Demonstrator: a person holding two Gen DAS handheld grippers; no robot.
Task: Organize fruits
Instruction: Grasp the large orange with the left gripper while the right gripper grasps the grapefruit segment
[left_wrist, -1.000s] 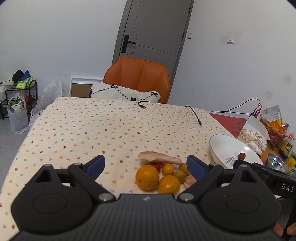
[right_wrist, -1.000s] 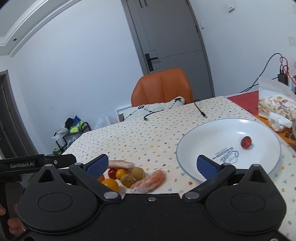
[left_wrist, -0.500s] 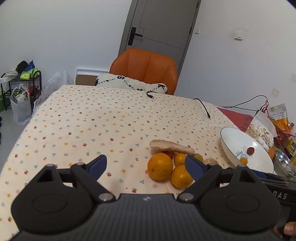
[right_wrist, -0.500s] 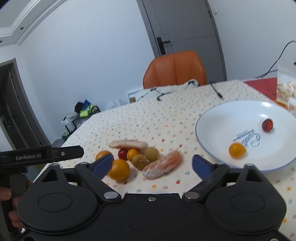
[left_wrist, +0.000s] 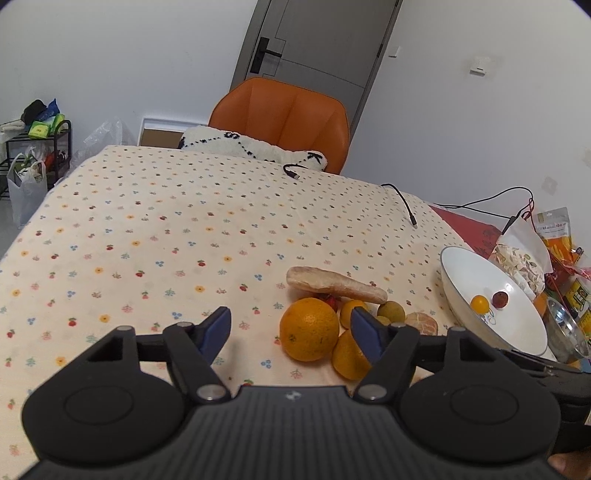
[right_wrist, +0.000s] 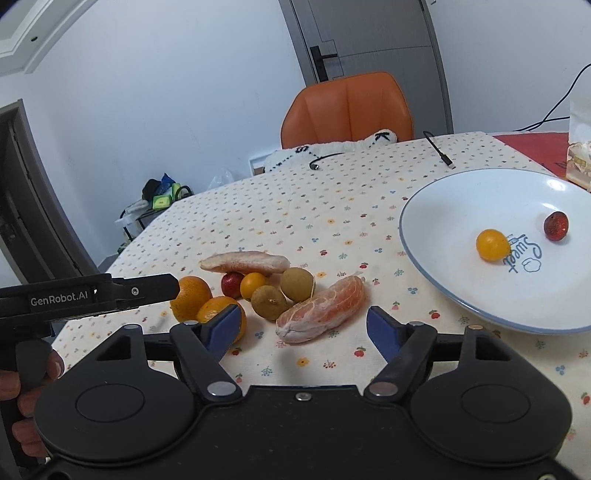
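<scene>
Fingers (right_wrist: 229, 328) apart (just closing, nothing gripped), round dimpled orange (left_wrist: 309, 329), peeled segment (right_wrist: 320, 309), glossy plate (right_wrist: 436, 206)

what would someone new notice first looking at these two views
Probably the cluster of fruit on the flowered tablecloth: a big orange, a smaller one beside it, and a peeled citrus segment nearest the white plate. That plate, to the right of the pile, already holds a small yellow fruit and a dark red one. Behind the table stands a bright orange chair.
</scene>
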